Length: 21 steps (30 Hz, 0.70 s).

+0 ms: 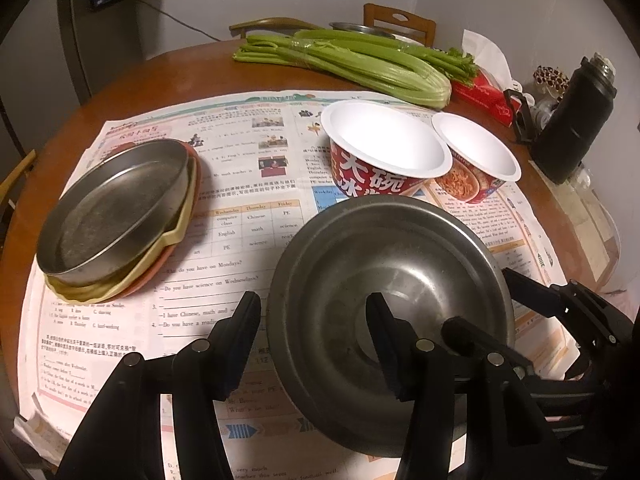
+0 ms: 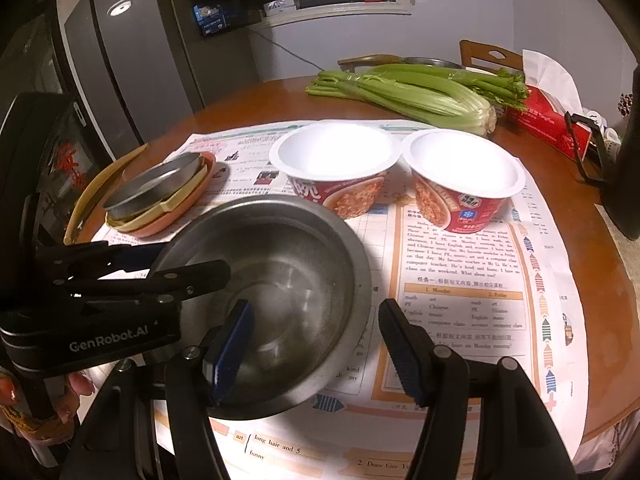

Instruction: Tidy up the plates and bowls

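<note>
The left fingers [image 1: 312, 322] straddle the near rim of the steel bowl [image 1: 390, 264], spread apart and clear of it. The right fingers [image 2: 316, 334] straddle its opposite rim, also apart. The bowl sits on newspaper [image 2: 460, 264] covering the bench [image 2: 248, 100], before two paper bowls [image 2: 334, 160].

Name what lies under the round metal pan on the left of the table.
The metal pan sits on a cream tray, which rests on a pink plate. The pan covers their middles; only edges show, on newspaper.
</note>
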Each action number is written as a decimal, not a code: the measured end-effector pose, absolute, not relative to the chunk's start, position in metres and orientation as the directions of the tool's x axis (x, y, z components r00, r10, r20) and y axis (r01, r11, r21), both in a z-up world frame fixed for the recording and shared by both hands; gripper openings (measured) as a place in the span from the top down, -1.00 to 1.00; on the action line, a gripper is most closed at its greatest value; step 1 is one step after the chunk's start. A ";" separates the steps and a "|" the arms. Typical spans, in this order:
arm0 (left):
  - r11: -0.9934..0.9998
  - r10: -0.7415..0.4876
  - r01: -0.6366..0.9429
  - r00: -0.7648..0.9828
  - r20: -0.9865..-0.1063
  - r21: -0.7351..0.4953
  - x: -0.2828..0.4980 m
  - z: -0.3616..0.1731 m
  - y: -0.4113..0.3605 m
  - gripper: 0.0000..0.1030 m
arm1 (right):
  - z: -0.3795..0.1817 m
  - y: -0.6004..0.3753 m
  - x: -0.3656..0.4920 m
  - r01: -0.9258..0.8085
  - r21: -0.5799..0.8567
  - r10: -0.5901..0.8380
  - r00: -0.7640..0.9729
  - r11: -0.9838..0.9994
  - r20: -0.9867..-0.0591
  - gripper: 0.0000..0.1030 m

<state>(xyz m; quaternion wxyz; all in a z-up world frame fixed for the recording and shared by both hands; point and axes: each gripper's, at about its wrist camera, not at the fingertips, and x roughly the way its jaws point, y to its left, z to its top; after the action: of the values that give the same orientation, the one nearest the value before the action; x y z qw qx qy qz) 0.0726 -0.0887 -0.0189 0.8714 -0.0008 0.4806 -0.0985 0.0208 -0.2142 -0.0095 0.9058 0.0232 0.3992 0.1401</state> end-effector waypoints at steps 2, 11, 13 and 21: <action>0.981 -0.174 0.170 0.525 -0.833 -0.098 0.071 -0.016 -0.087 -0.10 | -0.007 -0.217 0.021 -0.229 0.161 0.274 0.649 0.960 -0.710 -0.27; 0.980 -0.189 0.166 0.559 -0.808 -0.114 0.067 0.000 -0.083 -0.11 | 0.005 -0.227 0.014 -0.216 0.191 0.287 0.683 0.958 -0.672 -0.27; 0.979 -0.192 0.164 0.566 -0.802 -0.119 0.067 0.005 -0.081 -0.11 | 0.009 -0.228 0.012 -0.216 0.199 0.294 0.691 0.956 -0.661 -0.27; 0.974 -0.217 0.184 0.607 -0.764 -0.130 0.079 0.031 -0.078 -0.11 | 0.016 -0.235 0.018 -0.197 0.258 0.320 0.700 0.946 -0.638 -0.27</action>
<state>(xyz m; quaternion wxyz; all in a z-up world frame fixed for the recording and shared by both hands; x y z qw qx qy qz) 0.0789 -0.0781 0.0309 0.8962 -0.0191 0.4288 -0.1119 0.0181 -0.2350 0.0158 0.9180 0.0853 0.3608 0.1407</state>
